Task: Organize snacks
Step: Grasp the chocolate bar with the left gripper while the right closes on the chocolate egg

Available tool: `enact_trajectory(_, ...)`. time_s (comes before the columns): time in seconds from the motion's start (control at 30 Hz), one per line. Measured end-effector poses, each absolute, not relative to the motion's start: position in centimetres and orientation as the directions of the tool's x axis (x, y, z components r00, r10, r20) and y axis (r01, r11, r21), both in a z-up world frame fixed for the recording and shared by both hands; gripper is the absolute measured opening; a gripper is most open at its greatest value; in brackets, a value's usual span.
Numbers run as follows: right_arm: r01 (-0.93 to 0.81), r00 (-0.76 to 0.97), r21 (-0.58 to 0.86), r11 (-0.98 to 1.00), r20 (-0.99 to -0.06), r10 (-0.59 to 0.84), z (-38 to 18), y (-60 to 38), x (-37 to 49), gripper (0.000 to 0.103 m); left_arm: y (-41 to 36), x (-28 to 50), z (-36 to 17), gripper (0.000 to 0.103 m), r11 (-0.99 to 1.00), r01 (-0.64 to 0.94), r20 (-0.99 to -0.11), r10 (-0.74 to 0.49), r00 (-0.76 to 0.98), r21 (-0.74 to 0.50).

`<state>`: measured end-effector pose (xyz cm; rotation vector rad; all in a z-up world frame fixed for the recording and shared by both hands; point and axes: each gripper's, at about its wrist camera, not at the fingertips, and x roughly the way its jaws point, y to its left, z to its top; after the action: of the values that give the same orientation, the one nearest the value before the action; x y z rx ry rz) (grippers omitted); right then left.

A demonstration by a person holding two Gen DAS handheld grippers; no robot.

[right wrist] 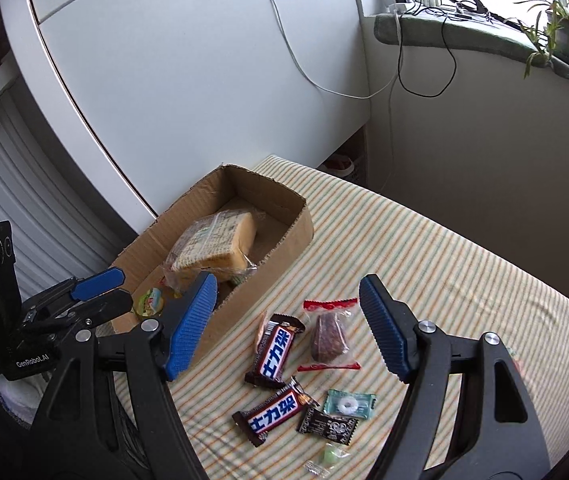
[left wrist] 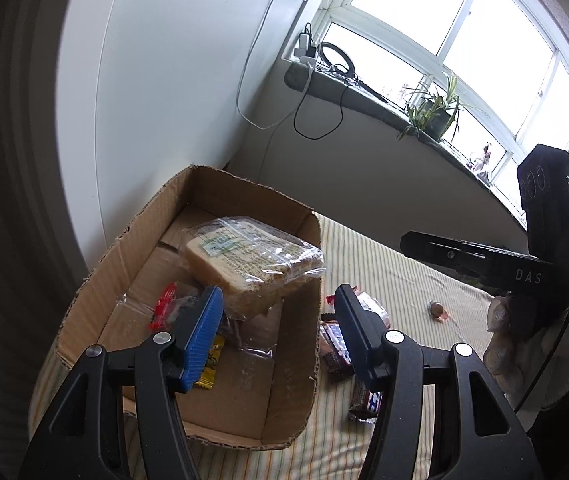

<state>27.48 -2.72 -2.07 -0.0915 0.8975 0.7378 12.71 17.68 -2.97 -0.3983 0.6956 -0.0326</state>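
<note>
A cardboard box (left wrist: pixel 296 344) (right wrist: pixel 284 240) stands on a striped cloth and holds a bagged loaf of bread (left wrist: pixel 244 264) (right wrist: pixel 212 248), a red-ended packet (left wrist: pixel 164 308), a yellow packet (left wrist: pixel 210 364) and a small jelly cup (right wrist: pixel 150 300). My left gripper (left wrist: pixel 278 296) (right wrist: pixel 104 292) hovers open over the box's near end, with nothing between its fingers. My right gripper (right wrist: pixel 286 284) (left wrist: pixel 408 240) is open and empty above loose snacks beside the box. These are two Snickers bars (right wrist: pixel 274 350) (right wrist: pixel 274 412), a brown cake in clear wrap (right wrist: pixel 326 338), a mint (right wrist: pixel 348 404) and a black packet (right wrist: pixel 326 426).
A small green candy (right wrist: pixel 330 456) lies near the cloth's front edge, and a round candy (left wrist: pixel 436 310) lies farther out. A white cabinet (right wrist: pixel 204 80) stands right behind the box. The window sill (right wrist: pixel 464 32) carries cables and a potted plant (right wrist: pixel 564 36). Striped cloth (right wrist: pixel 464 260) stretches to the right.
</note>
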Motion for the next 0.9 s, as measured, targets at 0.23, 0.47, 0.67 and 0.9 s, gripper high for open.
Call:
enact_trajectory(0.23,-0.546,0.514,0.139,0.826,-0.723,0.461,-1.0,-9.8,25.4,0.077,14.8,11.3,-2.6,0.056,0.936,-0.054,-0.613,-0.184,0.768,-0.348)
enact_trajectory(0.47,-0.481,0.551,0.088,0.872,-0.743,0.379,-2.7,-16.9,24.6,0.077,11.4,10.4,-3.0,0.056,0.939,0.006,-0.62,-0.232,0.75,-0.344)
enact_trajectory(0.67,-0.463,0.554,0.046,0.885,-0.764,0.33,-5.3,-20.0,25.4,0.077,8.2,10.2,-4.1,0.056,0.943,0.055,-0.638,-0.263,0.724,-0.327)
enact_trajectory(0.9,-0.498,0.506,0.068,0.864,-0.787,0.354,-8.0,-20.8,27.5,0.057,4.9,11.3,-6.3,0.037,0.962,0.093,-0.7,-0.251,0.669,-0.257)
